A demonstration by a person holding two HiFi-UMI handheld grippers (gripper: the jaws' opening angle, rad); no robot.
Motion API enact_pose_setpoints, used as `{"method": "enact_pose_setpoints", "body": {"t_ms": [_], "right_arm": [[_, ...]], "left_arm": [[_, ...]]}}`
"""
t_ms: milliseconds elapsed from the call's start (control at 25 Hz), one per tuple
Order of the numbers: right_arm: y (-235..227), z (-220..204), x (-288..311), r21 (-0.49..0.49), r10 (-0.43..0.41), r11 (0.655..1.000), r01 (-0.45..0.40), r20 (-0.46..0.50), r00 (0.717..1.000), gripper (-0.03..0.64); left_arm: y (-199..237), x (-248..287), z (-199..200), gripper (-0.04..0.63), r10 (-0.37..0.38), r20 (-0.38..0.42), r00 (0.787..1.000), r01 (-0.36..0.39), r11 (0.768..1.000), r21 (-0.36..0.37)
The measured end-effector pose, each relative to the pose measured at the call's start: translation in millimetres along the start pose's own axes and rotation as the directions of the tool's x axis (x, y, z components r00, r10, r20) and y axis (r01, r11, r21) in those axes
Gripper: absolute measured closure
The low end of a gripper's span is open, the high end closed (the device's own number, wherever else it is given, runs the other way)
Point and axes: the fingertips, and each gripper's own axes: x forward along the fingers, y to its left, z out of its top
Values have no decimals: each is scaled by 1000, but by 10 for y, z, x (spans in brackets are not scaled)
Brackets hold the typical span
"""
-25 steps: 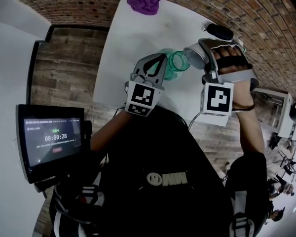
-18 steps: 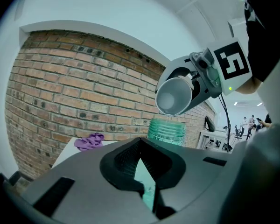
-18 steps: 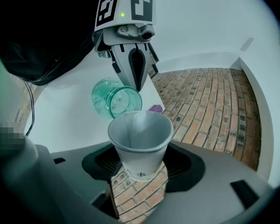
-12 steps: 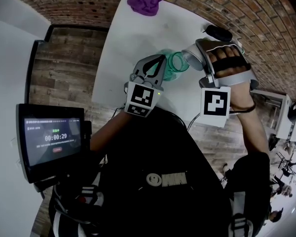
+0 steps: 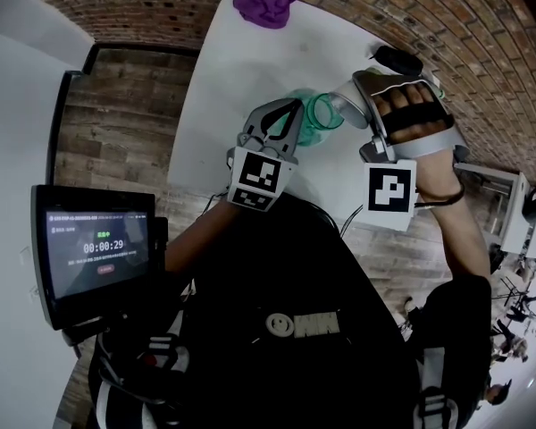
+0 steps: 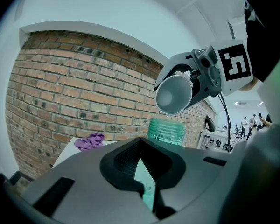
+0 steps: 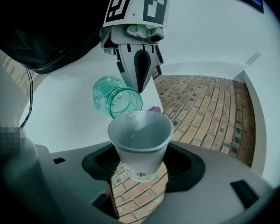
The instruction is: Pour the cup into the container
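Right tongs [image 5: 362, 105] clamped on the white paper cup [image 7: 140, 143], pads on its lower wall, wall slightly squashed. Cup is tipped, mouth aimed down toward the container [image 5: 317, 114].

Left tongs [image 6: 147, 183] clamped on the container: clear green ribbed jar, gripped low on its body, open mouth up toward the cup. In the left gripper view the cup's rim sits just above the jar mouth, a small gap between them, not touching. Can't tell whether the jar base rests on the tabletop [image 5: 250, 70] or hangs just over it.

Nothing visibly streaming from cup to jar; cup contents can't be made out.

Both sit over the near half of the white tabletop, in front of the person. Purple cloth [image 5: 263, 3] is bunched at the far end, well apart from both. Dark oval object [image 5: 397, 59] lies on the tabletop's right edge, just beyond the right hand [image 5: 415, 105]. Small monitor [image 5: 94, 248] at the person's left shows a running timer. Brick wall behind the tabletop.
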Motion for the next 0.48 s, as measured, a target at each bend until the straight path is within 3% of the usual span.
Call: {"method": "enact_pose_setpoints", "body": {"t_ms": [480], "right_arm": [[54,76,11,43,15,999,-17,40,999,339]], "left_arm": [[12,0,-13,598,0,-6,1000,0,1000,2]]}}
